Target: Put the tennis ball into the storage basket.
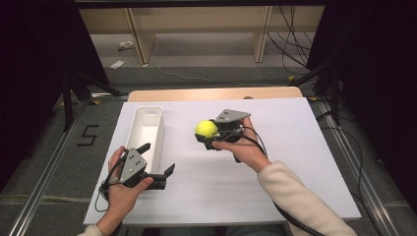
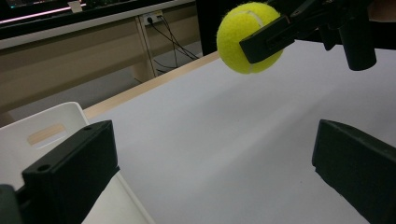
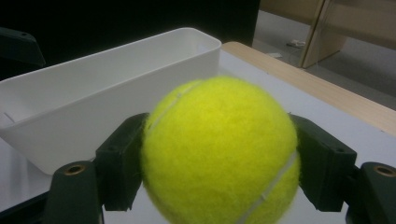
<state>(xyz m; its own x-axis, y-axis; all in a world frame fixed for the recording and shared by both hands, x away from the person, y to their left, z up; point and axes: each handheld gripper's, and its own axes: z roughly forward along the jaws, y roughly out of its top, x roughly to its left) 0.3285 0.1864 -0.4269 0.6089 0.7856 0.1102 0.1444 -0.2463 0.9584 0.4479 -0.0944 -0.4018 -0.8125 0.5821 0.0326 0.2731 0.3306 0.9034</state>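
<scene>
A yellow tennis ball [image 1: 205, 129] is held above the white table, clamped between the jaws of my right gripper [image 1: 207, 133]. In the right gripper view the ball [image 3: 219, 151] sits squeezed between both black jaws, with the white bin [image 3: 88, 100] just beyond it. A long white bin [image 1: 145, 133] lies on the table's left part. My left gripper [image 1: 156, 163] rests at the bin's near end, open and empty. In the left gripper view the ball [image 2: 245, 35] hangs ahead, gripped by the other gripper, and the bin's corner [image 2: 51, 128] lies by the left jaw.
The white table surface [image 1: 275, 147] has a wooden strip [image 1: 216, 93] along its far edge. Beyond it are floor, cables and wooden furniture legs. A metal rail [image 1: 44, 182] runs along the left side.
</scene>
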